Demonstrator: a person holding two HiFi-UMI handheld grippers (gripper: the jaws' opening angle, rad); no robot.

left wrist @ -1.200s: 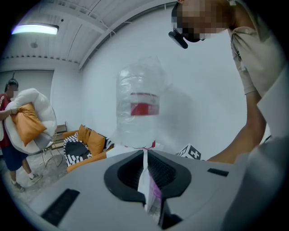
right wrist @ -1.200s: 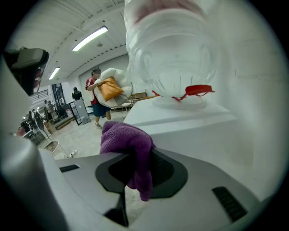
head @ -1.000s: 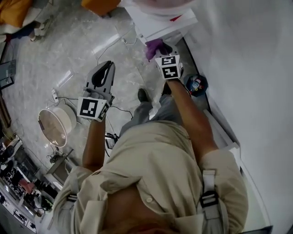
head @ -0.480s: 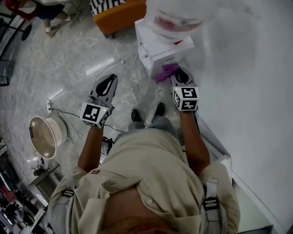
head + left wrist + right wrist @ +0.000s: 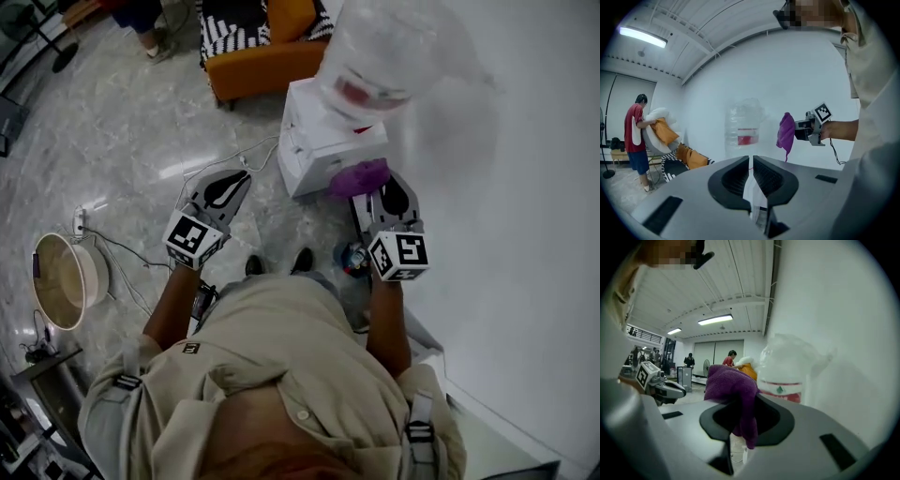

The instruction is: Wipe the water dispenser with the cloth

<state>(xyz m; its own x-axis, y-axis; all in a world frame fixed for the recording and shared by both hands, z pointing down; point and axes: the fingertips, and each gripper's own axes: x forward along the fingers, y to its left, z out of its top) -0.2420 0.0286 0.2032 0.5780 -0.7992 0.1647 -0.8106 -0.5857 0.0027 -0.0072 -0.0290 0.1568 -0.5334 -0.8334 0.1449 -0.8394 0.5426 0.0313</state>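
Note:
The white water dispenser (image 5: pixel 323 141) stands against the wall with a clear bottle (image 5: pixel 375 56) on top. My right gripper (image 5: pixel 373 187) is shut on a purple cloth (image 5: pixel 359 176), which is bunched at the dispenser's near right corner. From the right gripper view the cloth (image 5: pixel 733 390) hangs over the jaws, with the bottle (image 5: pixel 787 366) just behind. My left gripper (image 5: pixel 225 183) is shut with nothing in it, left of the dispenser over the floor. The left gripper view looks past its jaws at the bottle (image 5: pixel 743 126), the cloth (image 5: pixel 786 133) and the right gripper (image 5: pixel 806 129).
An orange armchair (image 5: pixel 267 47) stands behind the dispenser. A round white basin (image 5: pixel 66 277) and cables (image 5: pixel 122 248) lie on the floor at left. The white wall (image 5: pixel 525 187) runs along the right. A small dark bin (image 5: pixel 352 255) sits by my feet. A person in red (image 5: pixel 637 136) stands far off.
The head view has swung up, so the dispenser and bottle show more fully. My right gripper has stayed at the dispenser's near corner with the cloth. The left gripper kept pace beside it, still shut.

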